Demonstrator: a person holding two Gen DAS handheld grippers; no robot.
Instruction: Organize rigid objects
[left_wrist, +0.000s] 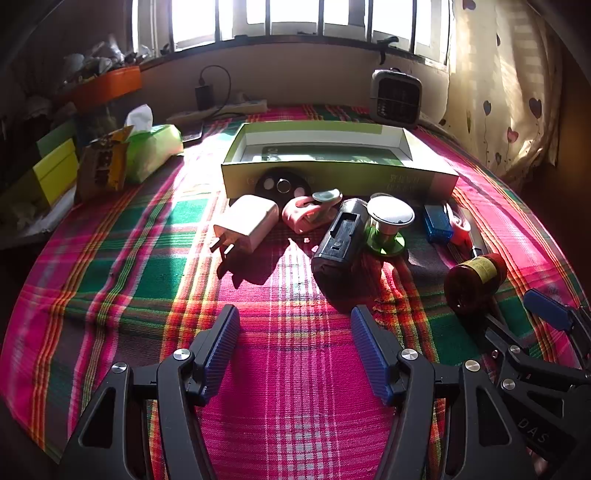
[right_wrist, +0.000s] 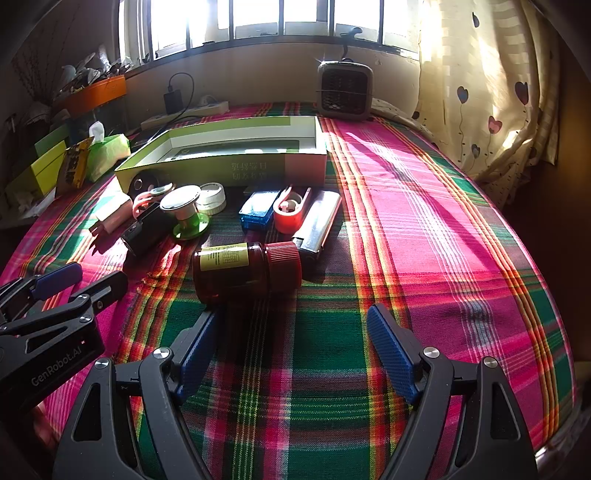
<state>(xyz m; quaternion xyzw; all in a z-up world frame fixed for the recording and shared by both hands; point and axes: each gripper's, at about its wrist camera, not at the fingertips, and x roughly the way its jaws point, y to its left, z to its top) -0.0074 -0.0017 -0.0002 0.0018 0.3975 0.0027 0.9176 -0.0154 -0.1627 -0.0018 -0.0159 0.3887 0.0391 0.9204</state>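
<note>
**Pick Up the Jar First**

Sunny window light falls on a plaid cloth (right_wrist: 406, 229). At the back sits an open green box (right_wrist: 229, 166), with nothing in it yet. Small things lie in a row before it. The jar (right_wrist: 240, 273) lies on its side, nearest the right gripper (right_wrist: 295, 347). Both grippers have their fingers wide apart and hold nothing. The left gripper (left_wrist: 295, 347) waits near the charger (left_wrist: 247, 223). I think the right one should close on the jar's middle, not its red cap, so it won't roll.

Home bedrm, plaid bedspread (right_wrist: 424, 206), heart-print curtain (right_wrist: 491, 103), barred window (left_wrist: 295, 18)
</note>
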